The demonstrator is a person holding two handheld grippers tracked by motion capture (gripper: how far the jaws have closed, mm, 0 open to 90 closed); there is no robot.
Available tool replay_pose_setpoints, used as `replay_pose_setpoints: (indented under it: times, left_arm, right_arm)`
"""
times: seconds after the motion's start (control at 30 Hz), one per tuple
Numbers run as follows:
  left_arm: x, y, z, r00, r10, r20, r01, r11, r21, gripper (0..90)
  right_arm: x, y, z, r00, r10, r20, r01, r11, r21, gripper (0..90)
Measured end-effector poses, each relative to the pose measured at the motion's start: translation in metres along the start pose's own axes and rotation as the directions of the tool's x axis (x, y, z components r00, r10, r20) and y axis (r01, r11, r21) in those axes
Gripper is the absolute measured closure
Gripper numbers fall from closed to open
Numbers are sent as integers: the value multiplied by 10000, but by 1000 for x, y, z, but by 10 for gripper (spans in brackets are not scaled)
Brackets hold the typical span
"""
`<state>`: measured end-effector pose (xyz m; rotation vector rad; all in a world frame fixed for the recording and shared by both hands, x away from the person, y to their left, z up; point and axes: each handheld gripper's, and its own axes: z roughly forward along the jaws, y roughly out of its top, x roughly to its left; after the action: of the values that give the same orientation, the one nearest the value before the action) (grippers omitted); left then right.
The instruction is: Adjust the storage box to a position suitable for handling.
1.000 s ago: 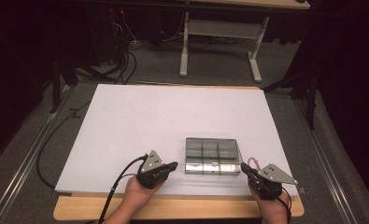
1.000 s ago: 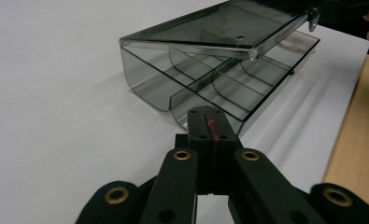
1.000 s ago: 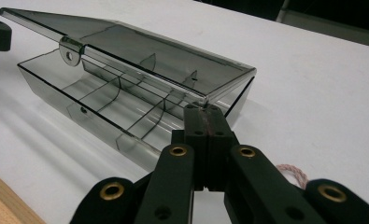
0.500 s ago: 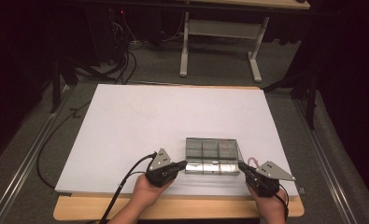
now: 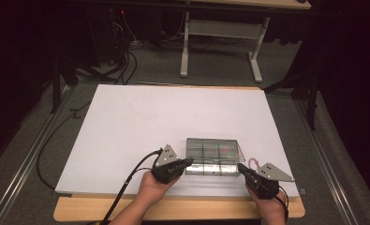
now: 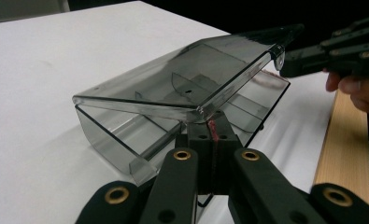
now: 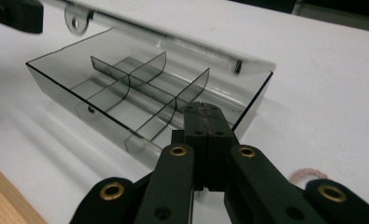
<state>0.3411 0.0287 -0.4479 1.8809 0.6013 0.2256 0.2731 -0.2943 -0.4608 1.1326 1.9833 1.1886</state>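
No lettering, label, brand mark or number is legible anywhere on the clear smoked-plastic compartment box [image 5: 214, 157] or the white-topped counter [image 5: 140, 122] beneath it.

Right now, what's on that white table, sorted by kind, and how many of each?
Clear plastic compartment box, lid partly raised: 1
Black gripper, one in each hand: 2, the left gripper and the right gripper
Pink looped string beside the right gripper: 1
Total: 4
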Motion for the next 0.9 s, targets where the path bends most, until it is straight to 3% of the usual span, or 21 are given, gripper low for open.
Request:
replay_pose_setpoints:
  times: [0.57,0.9]
  left_arm:
    - [17,17,7,9993,-329,-160,321,9983,-477,900]
    - [29,21,17,9979,-463,-456,444,9981,-417,900]
  right_arm:
    - [0,-6,2,10000,42,17,-43,9998,178,900]
    - [1,-7,1,10000,1,9,-1,9999,137,900]
